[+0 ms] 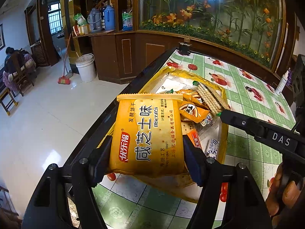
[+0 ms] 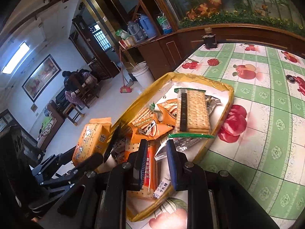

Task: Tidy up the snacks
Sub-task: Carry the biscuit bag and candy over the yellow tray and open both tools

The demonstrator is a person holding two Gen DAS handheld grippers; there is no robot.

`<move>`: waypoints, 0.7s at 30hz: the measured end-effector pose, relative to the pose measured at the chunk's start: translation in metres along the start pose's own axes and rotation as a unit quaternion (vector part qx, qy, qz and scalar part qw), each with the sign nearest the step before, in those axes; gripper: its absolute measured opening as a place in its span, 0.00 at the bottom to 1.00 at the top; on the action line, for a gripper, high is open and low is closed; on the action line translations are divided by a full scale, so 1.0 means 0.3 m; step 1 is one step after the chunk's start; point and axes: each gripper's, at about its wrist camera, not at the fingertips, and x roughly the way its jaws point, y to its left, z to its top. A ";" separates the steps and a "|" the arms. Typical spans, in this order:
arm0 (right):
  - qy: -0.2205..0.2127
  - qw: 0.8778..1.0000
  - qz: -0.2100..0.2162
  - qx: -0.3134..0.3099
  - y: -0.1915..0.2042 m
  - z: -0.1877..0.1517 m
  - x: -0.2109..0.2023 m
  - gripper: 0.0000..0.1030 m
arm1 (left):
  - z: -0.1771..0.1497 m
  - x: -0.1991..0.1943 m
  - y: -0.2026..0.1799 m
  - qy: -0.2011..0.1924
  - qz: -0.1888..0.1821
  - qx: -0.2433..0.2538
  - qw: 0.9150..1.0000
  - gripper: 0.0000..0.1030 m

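Snacks mostly gathered in the yellow tray [image 2: 226, 93]; one packet to go.
The left gripper [image 1: 146, 152] clamps the yellow biscuit pack [image 1: 146, 133] above the tray's near edge; the right gripper [image 2: 155, 164], nearly closed and empty, hovers over the tray's loose packets.

Left gripper [image 1: 146, 158]: black plastic frame filling the bottom of the left wrist view; two angled arms, each with round silver screw heads at the pivots; fingers [image 1: 192, 162] faced with dark blue ribbed pads; right gripper [image 2: 155, 164]: same black build, silver screws, blue pads with toothed edges; seen from the left wrist view at right, its long black finger carries white "DAS" lettering and one small screw; a hand [image 1: 282, 189] wraps the black grip at lower right
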 end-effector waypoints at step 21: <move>0.012 1.000 0.000 0.011 -0.031 -0.005 0.047 0.21 | 0.005 0.055 -0.020 0.013 0.014 0.011 1.000 0.68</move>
